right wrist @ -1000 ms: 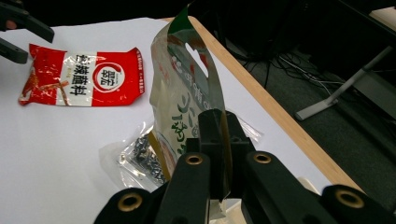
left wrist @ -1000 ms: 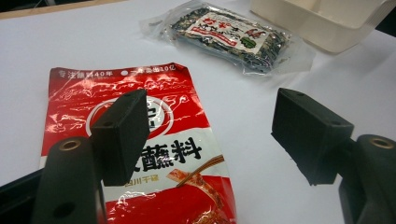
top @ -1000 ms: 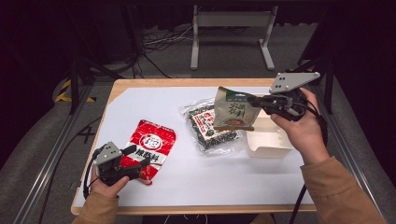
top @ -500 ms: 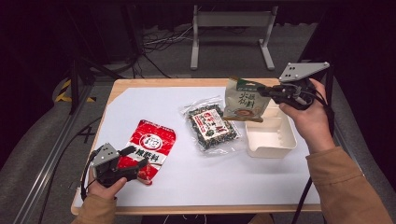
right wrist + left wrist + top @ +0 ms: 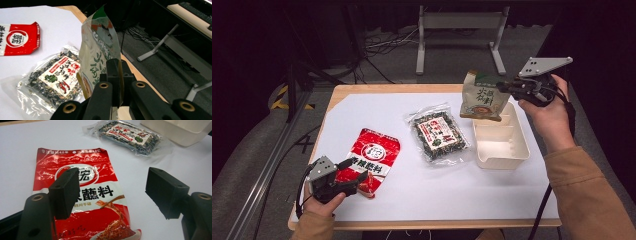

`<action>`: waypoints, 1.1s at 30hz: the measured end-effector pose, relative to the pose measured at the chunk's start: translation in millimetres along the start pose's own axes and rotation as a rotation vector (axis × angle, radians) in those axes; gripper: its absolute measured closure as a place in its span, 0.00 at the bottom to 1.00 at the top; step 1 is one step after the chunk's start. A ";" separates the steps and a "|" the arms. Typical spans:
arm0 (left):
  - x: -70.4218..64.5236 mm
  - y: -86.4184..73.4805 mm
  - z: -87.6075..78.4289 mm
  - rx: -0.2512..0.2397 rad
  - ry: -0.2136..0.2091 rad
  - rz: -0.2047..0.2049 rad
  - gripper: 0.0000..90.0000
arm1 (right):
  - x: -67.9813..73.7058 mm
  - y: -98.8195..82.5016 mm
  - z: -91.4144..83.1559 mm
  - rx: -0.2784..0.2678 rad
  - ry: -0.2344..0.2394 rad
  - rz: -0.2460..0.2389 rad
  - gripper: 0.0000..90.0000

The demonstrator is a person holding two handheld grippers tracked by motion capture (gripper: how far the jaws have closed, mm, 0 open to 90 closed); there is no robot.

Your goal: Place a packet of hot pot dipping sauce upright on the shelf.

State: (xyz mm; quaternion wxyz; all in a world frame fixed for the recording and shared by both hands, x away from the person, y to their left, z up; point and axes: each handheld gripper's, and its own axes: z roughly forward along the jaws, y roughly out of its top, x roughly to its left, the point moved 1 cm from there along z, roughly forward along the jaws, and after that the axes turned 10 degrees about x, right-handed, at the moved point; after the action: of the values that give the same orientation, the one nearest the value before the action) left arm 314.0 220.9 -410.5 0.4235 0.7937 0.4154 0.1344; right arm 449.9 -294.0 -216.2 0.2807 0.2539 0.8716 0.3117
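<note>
My right gripper (image 5: 507, 87) is shut on the top edge of a beige and green seasoning pouch (image 5: 482, 97), which hangs in the air over the far end of the cream tray (image 5: 507, 150). In the right gripper view the pouch (image 5: 100, 50) is pinched flat between the jaws of that gripper (image 5: 120, 72). A red sauce pouch (image 5: 371, 159) lies flat at the table's front left. My left gripper (image 5: 354, 175) stands open low over its near end; in the left gripper view the red pouch (image 5: 87, 202) lies below the open gripper (image 5: 112, 192).
A clear packet of dark dried food (image 5: 439, 135) lies in the middle of the white sheet (image 5: 377, 115), left of the tray. Past the table's far edge a grey metal stand (image 5: 459, 35) and cables (image 5: 382, 47) sit on the floor.
My right gripper has carried the beige and green pouch to the right and slightly up, from over the dark packet to over the tray. The left gripper has stayed put.
</note>
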 end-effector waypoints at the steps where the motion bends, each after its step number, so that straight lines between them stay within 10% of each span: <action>1: 0.1 -0.1 0.0 0.000 0.000 0.000 0.31 | -2.0 -0.2 0.7 0.000 -0.002 0.000 1.00; 33: 2.3 2.3 3.5 0.003 -0.008 0.003 0.31 | -58.6 -21.5 34.6 0.056 -0.088 -0.007 1.00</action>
State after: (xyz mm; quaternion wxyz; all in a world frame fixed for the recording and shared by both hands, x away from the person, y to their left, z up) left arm 318.7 220.1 -411.1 0.4239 0.7956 0.4125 0.1311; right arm 508.3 -330.9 -234.0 0.3127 0.2721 0.8675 0.2749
